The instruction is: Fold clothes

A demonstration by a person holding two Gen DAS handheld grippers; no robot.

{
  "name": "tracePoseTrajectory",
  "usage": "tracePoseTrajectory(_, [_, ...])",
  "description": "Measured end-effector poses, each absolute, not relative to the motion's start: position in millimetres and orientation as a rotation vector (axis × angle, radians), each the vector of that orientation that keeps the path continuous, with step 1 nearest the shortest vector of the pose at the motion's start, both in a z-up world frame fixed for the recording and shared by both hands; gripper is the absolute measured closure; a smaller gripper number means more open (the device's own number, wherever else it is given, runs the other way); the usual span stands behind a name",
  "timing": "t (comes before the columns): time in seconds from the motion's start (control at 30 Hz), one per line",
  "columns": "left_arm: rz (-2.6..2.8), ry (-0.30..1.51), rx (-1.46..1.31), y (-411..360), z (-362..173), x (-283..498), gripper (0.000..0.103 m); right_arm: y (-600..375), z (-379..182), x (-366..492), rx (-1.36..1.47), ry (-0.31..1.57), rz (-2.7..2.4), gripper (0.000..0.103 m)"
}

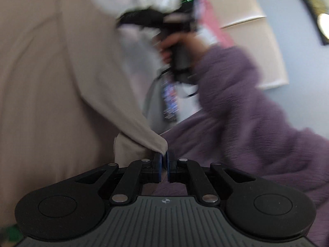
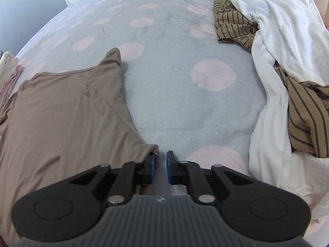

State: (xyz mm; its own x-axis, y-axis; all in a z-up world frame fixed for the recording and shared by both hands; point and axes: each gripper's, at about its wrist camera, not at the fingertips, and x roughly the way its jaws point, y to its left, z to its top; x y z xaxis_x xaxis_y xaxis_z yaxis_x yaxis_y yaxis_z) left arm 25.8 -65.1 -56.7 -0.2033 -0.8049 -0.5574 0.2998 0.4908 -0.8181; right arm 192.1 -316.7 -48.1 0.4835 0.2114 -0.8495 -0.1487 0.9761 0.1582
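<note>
A tan shirt (image 2: 61, 111) lies spread on the left of the bed. My right gripper (image 2: 161, 160) points down at the shirt's near corner. Its jaws stand a narrow gap apart. The hem bunches against the left pad (image 2: 152, 160), and bed cover shows through the gap. In the blurred left wrist view my left gripper (image 1: 165, 157) is shut on a corner of the same tan shirt (image 1: 51, 72), which rises as a broad sheet at the left. Behind it a hand (image 1: 166, 49) in a purple sleeve (image 1: 236, 94) holds the other gripper's handle.
The bed cover (image 2: 185, 107) is grey with pink dots. A heap of white clothes (image 2: 277, 30) and brown striped garments (image 2: 232, 24) fills the right side. Folded pale items (image 2: 8, 65) sit at the left edge.
</note>
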Motion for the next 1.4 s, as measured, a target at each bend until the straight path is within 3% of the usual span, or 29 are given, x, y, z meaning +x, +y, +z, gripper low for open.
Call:
tracePoseTrajectory(0.3, [-0.965,1.525,-0.463,-63.1,-102.6,27.7,0.1,-324.5,-26.8,156.1,-0.02,1.006,0.201,0.068])
tracePoseTrajectory(0.57, [-0.857,1.326,-0.47,-31.5,-87.1,34.4,0.1,-325.4,-7.9,82.2,-0.056,0.955,0.256,0.067])
tracePoseTrajectory(0.77, [-0.636,1.356,-0.384,-9.7,-107.8,42.9,0.1,-307.9,-1.5,26.1,-0.039,0.953,0.368,0.068])
tracePoseTrajectory(0.97, [-0.621,1.347,-0.367,-8.9,-109.0,35.3,0.1,-265.4,-25.1,-16.0,0.059,1.077,0.546,0.075])
tracePoseTrajectory(1.03, [-0.614,1.35,-0.405,-5.7,-105.5,30.6,0.096,-250.4,-35.9,-26.1,0.059,1.115,0.586,0.077])
tracePoseTrajectory(1.1, [-0.623,1.35,-0.441,-8.3,-103.3,19.5,0.074,-240.1,-41.8,-31.4,0.039,1.132,0.623,0.077])
tracePoseTrajectory(1.17, [-0.638,1.349,-0.467,-10.7,-101.3,10.2,0.063,-232.8,-43.7,-36.3,-0.01,1.134,0.662,0.076])
tracePoseTrajectory(1.4, [-0.698,1.391,-0.415,-28.4,-106.0,6.3,0.063,-219.0,-49.7,-51.6,-0.206,1.129,0.748,0.076])
